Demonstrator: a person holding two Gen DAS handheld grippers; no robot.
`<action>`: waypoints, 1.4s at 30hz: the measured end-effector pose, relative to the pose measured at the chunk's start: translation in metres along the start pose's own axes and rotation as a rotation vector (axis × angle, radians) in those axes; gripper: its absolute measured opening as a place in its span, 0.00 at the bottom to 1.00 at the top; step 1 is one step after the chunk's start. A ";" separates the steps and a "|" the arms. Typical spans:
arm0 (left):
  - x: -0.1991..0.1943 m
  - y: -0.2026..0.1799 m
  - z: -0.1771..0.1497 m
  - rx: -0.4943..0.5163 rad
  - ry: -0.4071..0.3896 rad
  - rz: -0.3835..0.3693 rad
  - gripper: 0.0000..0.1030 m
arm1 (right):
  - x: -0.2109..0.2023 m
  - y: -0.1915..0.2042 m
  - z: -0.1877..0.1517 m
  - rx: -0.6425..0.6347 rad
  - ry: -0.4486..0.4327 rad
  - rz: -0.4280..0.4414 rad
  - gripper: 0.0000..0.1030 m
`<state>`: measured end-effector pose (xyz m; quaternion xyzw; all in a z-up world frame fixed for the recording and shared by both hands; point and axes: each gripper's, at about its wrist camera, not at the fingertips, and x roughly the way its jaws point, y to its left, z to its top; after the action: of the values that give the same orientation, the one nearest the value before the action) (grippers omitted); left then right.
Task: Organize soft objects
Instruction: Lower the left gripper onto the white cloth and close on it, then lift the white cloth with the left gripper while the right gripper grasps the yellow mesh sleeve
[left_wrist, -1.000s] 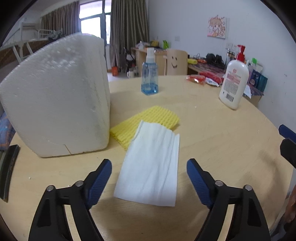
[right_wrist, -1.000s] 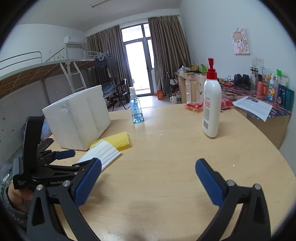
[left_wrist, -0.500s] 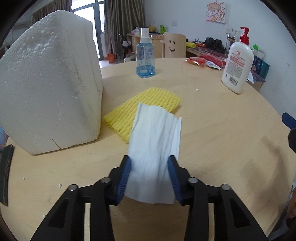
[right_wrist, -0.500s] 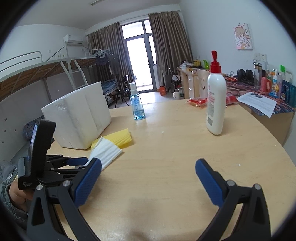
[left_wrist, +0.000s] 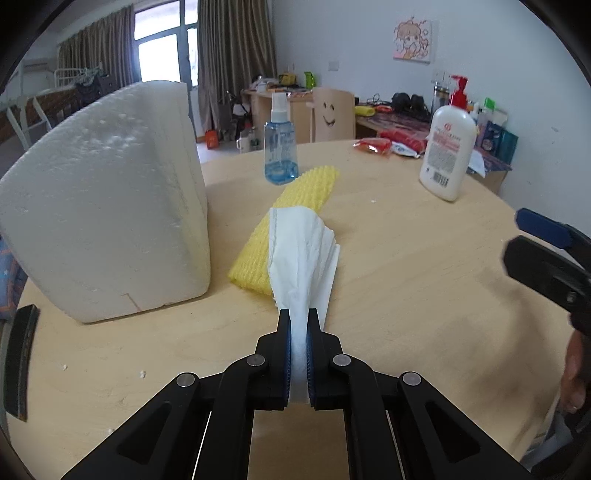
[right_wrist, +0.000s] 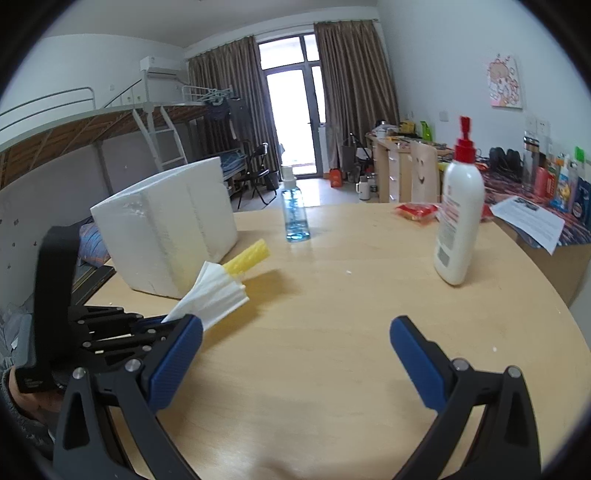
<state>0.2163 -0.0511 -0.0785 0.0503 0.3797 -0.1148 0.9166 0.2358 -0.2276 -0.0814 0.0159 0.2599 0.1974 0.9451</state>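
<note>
Left hand-held gripper (left_wrist: 298, 325): jaws have just closed and are now clamped on the near end of the white tissue (left_wrist: 301, 254). The tissue is bunched between the blue pads (left_wrist: 286, 365) and fans out in pleats toward the far side. Seen from the right wrist, the fanned end (right_wrist: 218, 288) is raised off the wooden surface (left_wrist: 424, 266), with the left hand-held gripper at the left edge of that view.

Yellow foam netting (left_wrist: 291, 218): lies on the surface just beyond and partly under the tissue, running from the near left to the far right. Its far end reaches toward the blue spray bottle (left_wrist: 280, 147). Whether tissue and netting touch cannot be told.

White foam block (left_wrist: 107, 199): stands on the surface left of both soft items, close beside the netting.

Right hand-held gripper (right_wrist: 295, 358): jaws wide apart, nothing between them, over bare surface at the near right. One blue pad of it shows at the right edge of the left wrist view (left_wrist: 543, 229).

White lotion bottle (left_wrist: 447, 147) with red pump: upright at the far right, well apart from the tissue. Red packet (left_wrist: 373, 144) lies on the surface beyond it.
</note>
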 end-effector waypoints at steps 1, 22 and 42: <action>-0.002 0.001 -0.001 -0.003 -0.004 -0.005 0.07 | 0.001 0.002 0.001 -0.006 0.000 0.001 0.99; -0.043 0.019 -0.041 0.022 -0.035 -0.095 0.07 | 0.035 0.050 0.014 -0.050 0.089 0.048 1.00; -0.060 0.019 -0.060 0.109 -0.094 -0.141 0.07 | 0.073 0.070 0.023 0.061 0.207 0.167 0.99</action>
<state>0.1391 -0.0115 -0.0785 0.0676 0.3319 -0.2018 0.9190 0.2789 -0.1340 -0.0877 0.0457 0.3597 0.2682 0.8925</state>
